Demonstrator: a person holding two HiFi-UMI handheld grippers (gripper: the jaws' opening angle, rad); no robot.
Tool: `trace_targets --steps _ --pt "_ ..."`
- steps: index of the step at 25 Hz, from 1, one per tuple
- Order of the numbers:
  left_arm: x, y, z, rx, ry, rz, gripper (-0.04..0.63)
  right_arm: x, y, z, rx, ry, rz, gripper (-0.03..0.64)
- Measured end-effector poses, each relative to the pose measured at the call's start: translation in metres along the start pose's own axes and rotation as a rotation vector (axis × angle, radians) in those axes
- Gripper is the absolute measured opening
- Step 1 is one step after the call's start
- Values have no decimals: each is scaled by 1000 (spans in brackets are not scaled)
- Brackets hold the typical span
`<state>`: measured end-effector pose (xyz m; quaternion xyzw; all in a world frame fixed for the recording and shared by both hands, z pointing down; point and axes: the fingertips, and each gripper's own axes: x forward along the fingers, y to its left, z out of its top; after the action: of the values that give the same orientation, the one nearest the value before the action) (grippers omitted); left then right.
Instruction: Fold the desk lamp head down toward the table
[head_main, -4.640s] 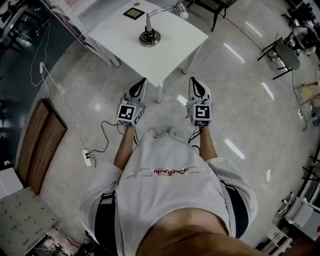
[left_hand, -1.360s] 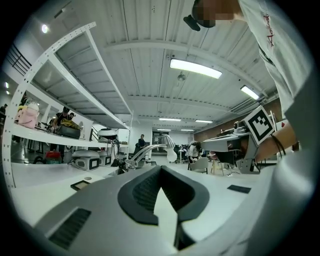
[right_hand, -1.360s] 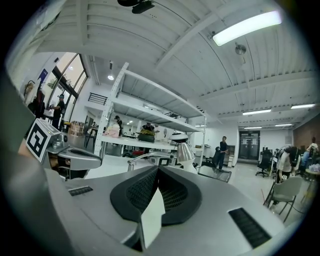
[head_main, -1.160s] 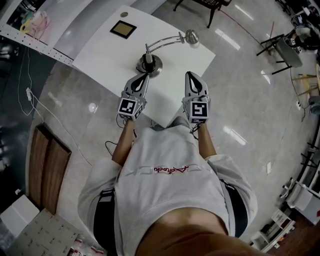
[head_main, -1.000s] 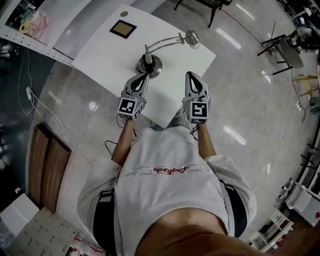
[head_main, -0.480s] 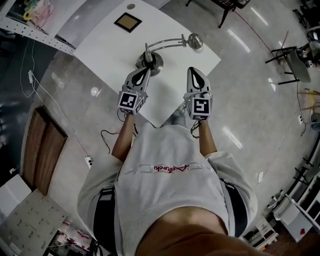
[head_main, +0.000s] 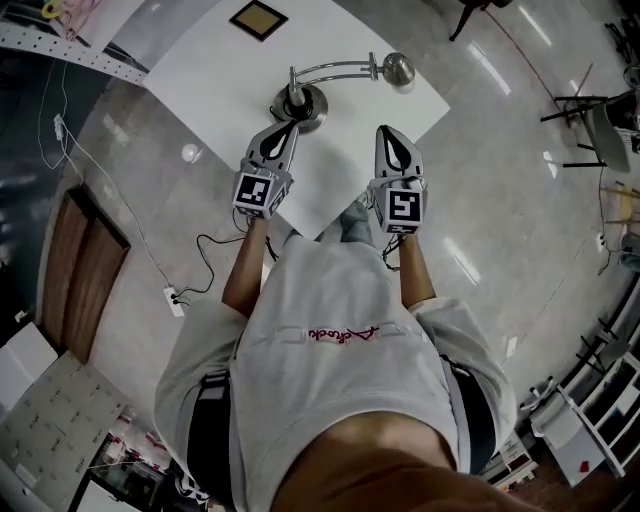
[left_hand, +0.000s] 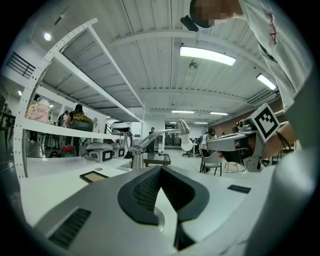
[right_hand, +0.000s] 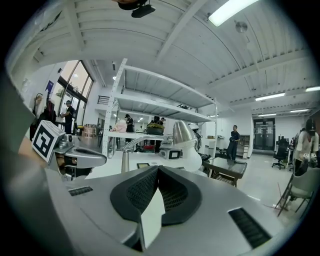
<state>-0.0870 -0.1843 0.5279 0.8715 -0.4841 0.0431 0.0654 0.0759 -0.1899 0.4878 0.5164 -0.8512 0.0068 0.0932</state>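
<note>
A silver desk lamp stands on the white table (head_main: 205, 75): round base (head_main: 298, 103), curved neck, and head (head_main: 397, 68) held up off the table to the right. My left gripper (head_main: 289, 124) is shut and empty, its tip just short of the base. My right gripper (head_main: 386, 131) is also shut and empty, nearer me than the head. In the left gripper view the lamp post (left_hand: 137, 159) rises just past the shut tips (left_hand: 160, 169), with the head (left_hand: 182, 126) to the right. In the right gripper view the lamp head (right_hand: 184, 135) stands right above the shut tips (right_hand: 157, 169).
A small brown-framed square (head_main: 258, 18) lies on the table's far side. White shelving (head_main: 60, 40) runs along the left. A power strip and cable (head_main: 172, 298) lie on the floor. Chairs (head_main: 600, 110) stand at the right.
The person has walked up to the table. Both grippers, held over the floor before, now reach over the table's near corner by the lamp. Their jaws stay shut.
</note>
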Motion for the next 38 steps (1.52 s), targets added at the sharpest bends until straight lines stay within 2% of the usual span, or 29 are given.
trace_targets --steps 10,11,13,15,20,31,38 --pt "-7 4 -20 -19 -3 52 25 -11 0 -24 1 52 13 11" --pt "-7 6 -22 -19 -6 64 44 -12 -1 -26 1 56 12 11" --pt "-4 9 -23 -30 -13 75 167 -12 -1 -28 1 61 12 11" --pt "-1 12 -25 -42 -19 73 237 -10 -1 -30 2 65 14 11" --pt "8 17 -29 -53 -17 42 245 -7 1 -30 -2 67 17 11" --pt "56 42 -25 -41 -18 30 245 -11 -6 -27 15 60 -4 11" --pt "83 49 -15 -13 -10 -20 245 -13 -13 -24 20 60 -29 11"
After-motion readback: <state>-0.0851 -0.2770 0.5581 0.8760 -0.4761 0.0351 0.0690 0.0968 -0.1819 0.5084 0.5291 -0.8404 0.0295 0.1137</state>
